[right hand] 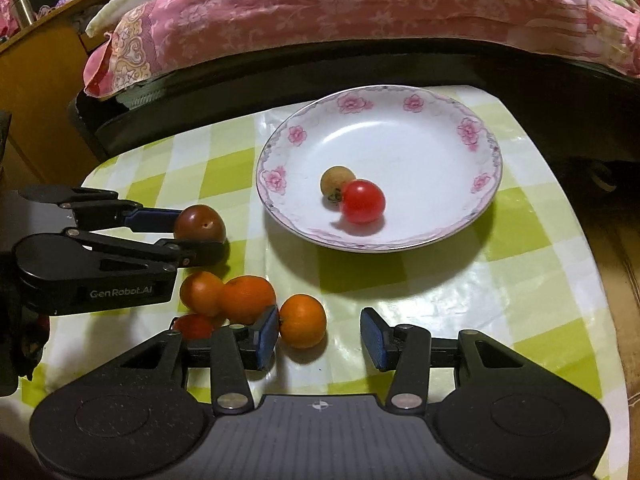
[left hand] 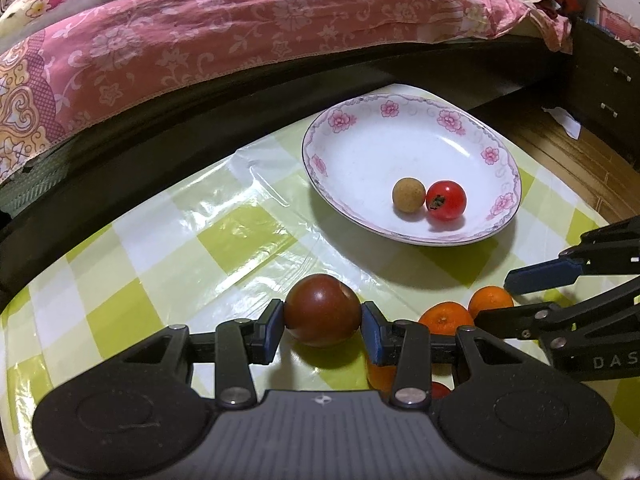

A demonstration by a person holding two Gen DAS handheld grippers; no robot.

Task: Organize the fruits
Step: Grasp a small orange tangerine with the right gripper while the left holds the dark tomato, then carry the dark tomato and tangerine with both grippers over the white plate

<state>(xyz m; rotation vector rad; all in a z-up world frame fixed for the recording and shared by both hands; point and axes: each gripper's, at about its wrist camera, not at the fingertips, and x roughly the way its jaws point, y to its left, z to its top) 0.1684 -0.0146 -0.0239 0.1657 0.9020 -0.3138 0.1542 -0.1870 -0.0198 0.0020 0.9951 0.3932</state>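
While we look along both pairs of fingers, the fruit lies as follows.

Left gripper: we see our left gripper (left hand: 323,328) closed on the dark brown-red tomato (left hand: 322,315), its blue pads pressing the fruit's two sides; from the right wrist view the same gripper (right hand: 192,232) reaches in from the left with that tomato (right hand: 199,224) at its tips.

Dark tomato's place: it sits squarely between the fingers, low over the checked green-and-white tablecloth (left hand: 168,264); whether it touches the cloth we cannot tell.

Right gripper: our right gripper (right hand: 320,336) stands partly open and holds nothing; one blue pad (right hand: 267,336) is just beside an orange fruit (right hand: 302,321), seemingly touching it, while the other pad (right hand: 374,338) is well clear of it.

Orange fruit's place: it lies on the cloth inside the gap, hard against the left-hand finger in that view.

Cluster on the cloth: two more orange fruits (right hand: 247,298) (right hand: 200,293) and a small red one (right hand: 194,326) lie bunched just beyond that same finger, between the two grippers.

Plate: a white plate (right hand: 472,200) with pink flowers on its rim sits farther back on the cloth, apart from both grippers.

On the plate: a red cherry tomato (right hand: 363,201) touches a tan round fruit (right hand: 333,182).

Background: we see a pink floral bedcover (left hand: 200,40) behind the table.
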